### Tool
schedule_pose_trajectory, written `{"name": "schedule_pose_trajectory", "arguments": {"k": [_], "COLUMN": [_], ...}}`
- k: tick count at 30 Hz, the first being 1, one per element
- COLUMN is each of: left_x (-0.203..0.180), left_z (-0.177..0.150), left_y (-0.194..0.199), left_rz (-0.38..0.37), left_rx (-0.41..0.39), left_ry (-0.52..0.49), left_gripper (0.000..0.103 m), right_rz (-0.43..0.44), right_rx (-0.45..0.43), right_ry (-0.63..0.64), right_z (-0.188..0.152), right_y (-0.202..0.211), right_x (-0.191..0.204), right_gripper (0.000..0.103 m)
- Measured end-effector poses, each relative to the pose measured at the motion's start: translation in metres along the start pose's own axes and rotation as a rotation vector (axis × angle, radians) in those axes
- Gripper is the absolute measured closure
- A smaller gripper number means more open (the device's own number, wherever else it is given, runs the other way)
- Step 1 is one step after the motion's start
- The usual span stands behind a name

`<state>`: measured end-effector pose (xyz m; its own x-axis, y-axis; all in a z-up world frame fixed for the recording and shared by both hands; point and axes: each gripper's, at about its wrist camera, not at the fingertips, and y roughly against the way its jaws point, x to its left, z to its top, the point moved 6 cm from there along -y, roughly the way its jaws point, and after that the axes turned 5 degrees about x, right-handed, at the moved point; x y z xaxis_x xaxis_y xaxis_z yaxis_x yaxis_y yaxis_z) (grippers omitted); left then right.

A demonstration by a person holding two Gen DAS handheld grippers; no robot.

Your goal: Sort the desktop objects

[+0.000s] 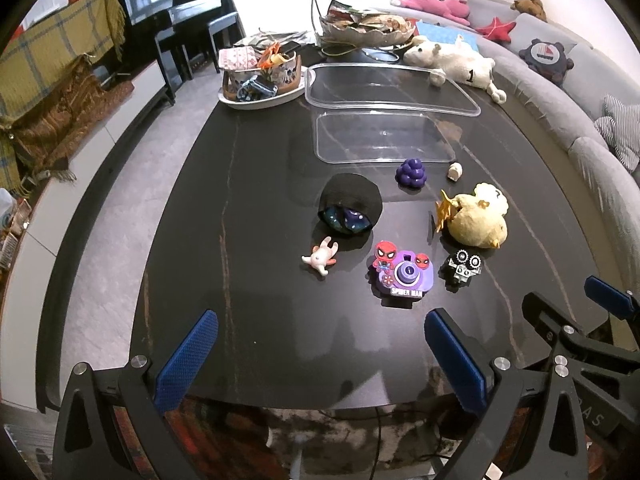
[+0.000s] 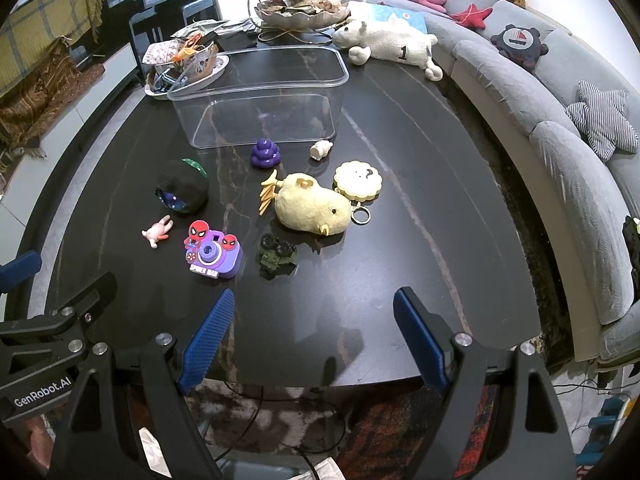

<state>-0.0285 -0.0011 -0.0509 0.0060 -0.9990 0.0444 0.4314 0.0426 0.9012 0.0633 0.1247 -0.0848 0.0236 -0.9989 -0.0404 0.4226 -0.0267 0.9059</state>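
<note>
Hovering over the near edge of the dark tabletop (image 1: 256, 208), the left hand-held gripper (image 1: 320, 356) has its blue fingers spread wide and holds nothing; the right hand-held gripper (image 2: 316, 336) is beside it on its right, likewise wide and empty; each shows at the edge of the other's view.

Directly ahead of the left hand-held gripper stands the purple toy camera (image 1: 403, 272); just left of it lies the small pink bunny figure (image 1: 321, 260); beyond these sits the black round pouch (image 1: 350, 210), tipped so that a blue lining shows.

Ahead of the right hand-held gripper and slightly to its left lies the dark green toy vehicle (image 2: 277, 257), close beside the camera; past it rests the yellow plush chick (image 2: 312, 209) on its side, touching the round yellow keychain (image 2: 358, 181) on its far right.

Farther out are the purple grape toy (image 2: 265, 153) and the small white figure (image 2: 321, 149), apart from each other, both just in front of the clear plastic bin (image 2: 260, 116); the bin stands upright with nothing visible inside.
</note>
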Motion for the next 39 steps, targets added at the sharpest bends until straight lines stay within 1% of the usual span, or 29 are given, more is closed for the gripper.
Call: {"name": "schedule_pose_trajectory", "arguments": {"k": [10,15,20,39], "left_x": [-0.0066,-0.0083,-0.0049,-0.0023], "left_z": [0.0002,0.0024,0.0039,-0.0031], "left_y": [0.0029,0.0065,0.0077,-0.0001], "left_rz": [-0.003,0.043,0.044,-0.039], "left_rx": [-0.019,-0.056,-0.052,-0.023], "left_ry": [-0.050,-0.086,-0.076,-0.014], "left_gripper": [0.002,0.002,0.002,0.002], "right_rz": [0.000,-0.002,0.002,0.010], "right_rx": [-0.005,-0.009,-0.013,-0.019], "right_ry": [-0.005,0.004,0.005,-0.006], "right_z": [0.0008,0.0015,0.0025,0.0020], "right_y": [0.0010,0.0010,0.0014,0.0027], "right_x": [-0.0021,-0.0005,0.0012,0.0010], "right_gripper": [0.022,0.024,0.024,0.024]}}
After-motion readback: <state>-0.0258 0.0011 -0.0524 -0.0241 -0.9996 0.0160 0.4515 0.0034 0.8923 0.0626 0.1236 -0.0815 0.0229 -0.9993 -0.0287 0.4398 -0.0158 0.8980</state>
